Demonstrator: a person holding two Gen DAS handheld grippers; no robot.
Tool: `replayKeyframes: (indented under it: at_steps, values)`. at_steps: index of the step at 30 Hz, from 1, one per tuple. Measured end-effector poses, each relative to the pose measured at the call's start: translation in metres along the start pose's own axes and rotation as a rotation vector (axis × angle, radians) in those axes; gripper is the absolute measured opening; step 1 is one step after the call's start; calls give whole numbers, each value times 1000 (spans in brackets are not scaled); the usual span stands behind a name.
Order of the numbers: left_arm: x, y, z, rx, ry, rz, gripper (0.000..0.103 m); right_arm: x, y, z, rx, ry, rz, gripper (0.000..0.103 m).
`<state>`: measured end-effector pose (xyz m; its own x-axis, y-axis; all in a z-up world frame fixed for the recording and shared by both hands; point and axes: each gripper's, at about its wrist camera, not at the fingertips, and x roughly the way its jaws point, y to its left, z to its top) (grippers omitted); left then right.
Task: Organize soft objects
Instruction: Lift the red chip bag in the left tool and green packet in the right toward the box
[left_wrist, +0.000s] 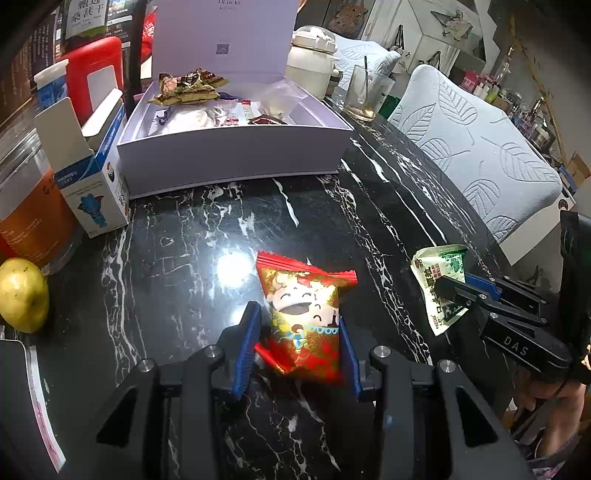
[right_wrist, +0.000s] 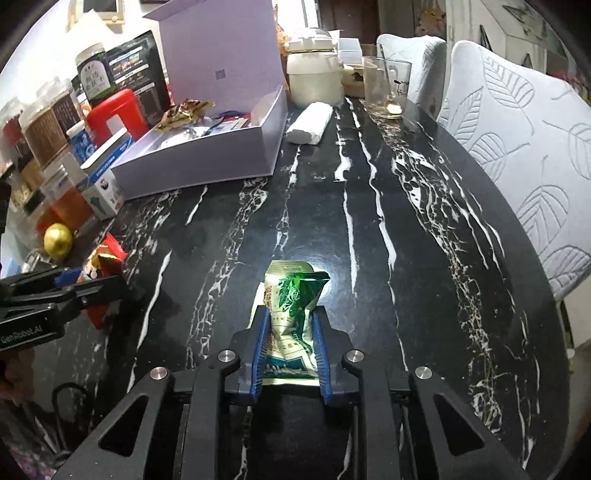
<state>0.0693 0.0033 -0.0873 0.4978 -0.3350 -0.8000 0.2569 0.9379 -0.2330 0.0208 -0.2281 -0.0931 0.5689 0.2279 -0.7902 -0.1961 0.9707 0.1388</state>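
A red snack packet (left_wrist: 304, 317) is clamped between the blue pads of the left gripper (left_wrist: 301, 314), its upper half standing clear of the jaws above the black marbled worktop (left_wrist: 192, 236). A green-and-white snack packet (right_wrist: 291, 314) is pinched in the same way by the right gripper (right_wrist: 290, 317), whose jaws are closed on its crumpled middle. The two grippers are seen side by side, apart, near the near end of the worktop.

A wide bare stretch of marble is left between the packets and the open white box (left_wrist: 236, 155), which is set at the far left with its lid raised behind it and wrapped sweets already heaped inside. The box's left flank is crowded by a small blue-and-white carton (left_wrist: 94, 192), jars and a yellow fruit (left_wrist: 22, 293). To the right of the box a rolled white cloth (right_wrist: 308, 123) and a glass with a spoon (right_wrist: 386, 88) are found near the far edge. The curved right edge of the worktop is lined by pale leaf-patterned chair backs (right_wrist: 524, 147).
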Motion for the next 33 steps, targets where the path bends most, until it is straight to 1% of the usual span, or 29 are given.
replayKeyframes:
  at_steps: [15, 22, 29, 33]
  values:
    - [-14, -14, -4, 16, -28, -23, 40, -27, 3, -8, 3, -57, 20, 22]
    - [-33, -21, -12, 10, -63, -5, 40, -44, 10, -20, -1, -86, 73, 22]
    - [-61, -27, -22, -3, -123, 8, 40, -64, 21, -30, -25, -119, 136, 22]
    - [-77, -34, -23, 14, -170, 23, 40, -77, 27, -31, -50, -154, 162, 22]
